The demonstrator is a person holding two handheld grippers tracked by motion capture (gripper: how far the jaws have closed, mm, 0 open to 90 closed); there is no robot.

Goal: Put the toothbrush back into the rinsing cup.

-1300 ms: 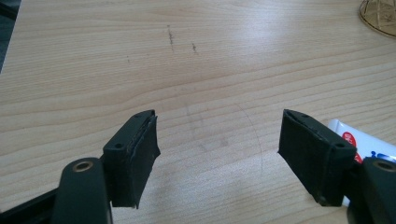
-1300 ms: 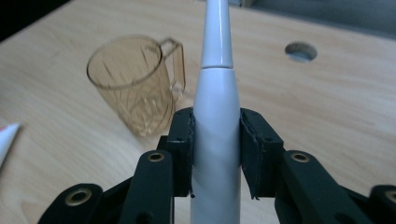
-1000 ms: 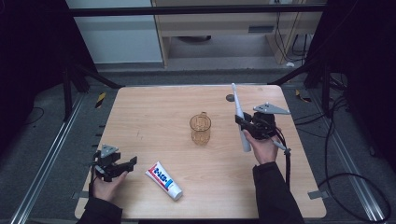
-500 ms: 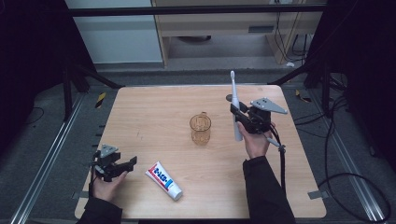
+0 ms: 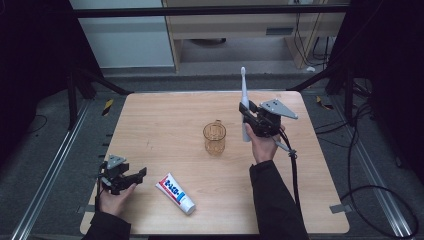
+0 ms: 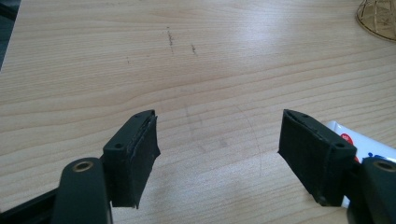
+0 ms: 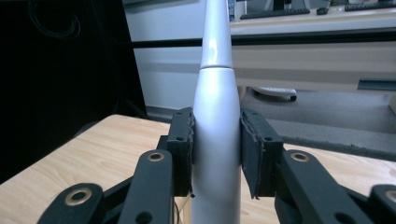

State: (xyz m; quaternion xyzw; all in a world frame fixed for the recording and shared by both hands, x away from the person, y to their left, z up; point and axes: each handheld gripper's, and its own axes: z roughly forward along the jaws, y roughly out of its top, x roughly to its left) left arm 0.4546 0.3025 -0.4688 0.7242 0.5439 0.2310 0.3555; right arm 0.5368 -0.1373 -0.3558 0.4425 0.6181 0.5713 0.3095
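The tube [image 5: 174, 193] lying on the table [image 5: 165, 125] carries blue and red lettering on white, too small to read; in the left gripper view its white end with a red dot [image 6: 353, 140] peeks out behind the right-hand jaw. No other writing can be made out.

The right gripper [image 5: 248, 116] is clamped on a silver toothbrush [image 5: 244, 102], the pads pressing both sides of its thick handle, as the right gripper view shows [image 7: 215, 140]. The brush stands nearly upright, head at 12 o'clock, and is held above the table, at about 2 o'clock from the amber cup [image 5: 214, 137] and just beside it. The right hand [image 5: 263, 146] grips the tool from below, forearm coming in from 6 o'clock, wrist bent back so the jaws point away from the person.

The left gripper [image 5: 137, 176] rests low at the table's near left corner, jaws wide apart with nothing between them, pointing towards 3 o'clock at the tube close by. The left hand [image 5: 114, 197] cups it from underneath.
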